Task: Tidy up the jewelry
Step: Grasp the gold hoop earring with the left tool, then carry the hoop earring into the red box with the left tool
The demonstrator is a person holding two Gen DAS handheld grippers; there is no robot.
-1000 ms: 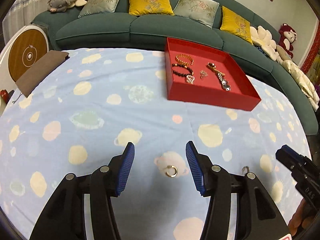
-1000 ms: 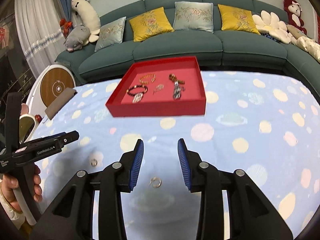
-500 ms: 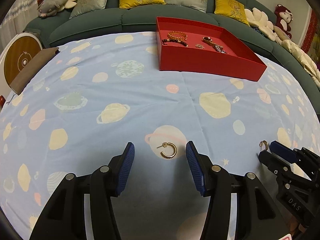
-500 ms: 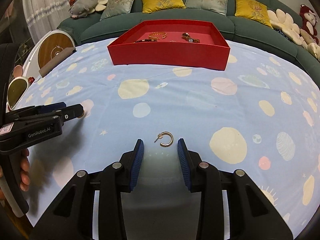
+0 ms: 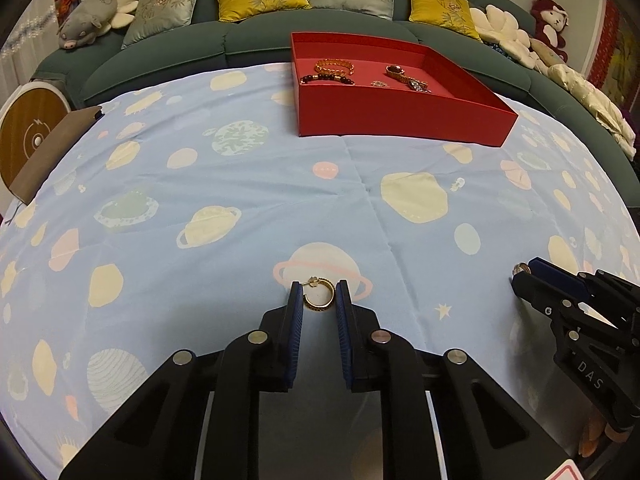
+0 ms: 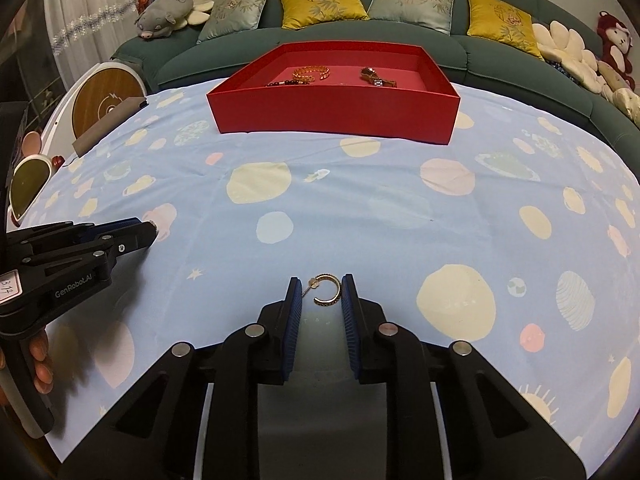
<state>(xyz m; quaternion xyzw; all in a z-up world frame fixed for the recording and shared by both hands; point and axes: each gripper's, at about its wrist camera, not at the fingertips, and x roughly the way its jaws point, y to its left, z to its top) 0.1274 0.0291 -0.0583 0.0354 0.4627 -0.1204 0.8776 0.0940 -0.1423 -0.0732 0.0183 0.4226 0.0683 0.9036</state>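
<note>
"GenRobot.AI" – left hand-held gripper [image 6: 154,231]; "DAS" – right hand-held gripper [image 5: 520,272].

Beyond the worktop's planet-print cloth [image 5: 248,184], a curved teal sofa [image 6: 520,60] carries yellow and grey cushions [image 6: 320,0] and plush toys [image 5: 88,20]; a white curtain [image 6: 76,20] hangs far left.

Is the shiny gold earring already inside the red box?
No, the gold earring lies on the planet cloth between the left tongs, well short of the red box.
</note>
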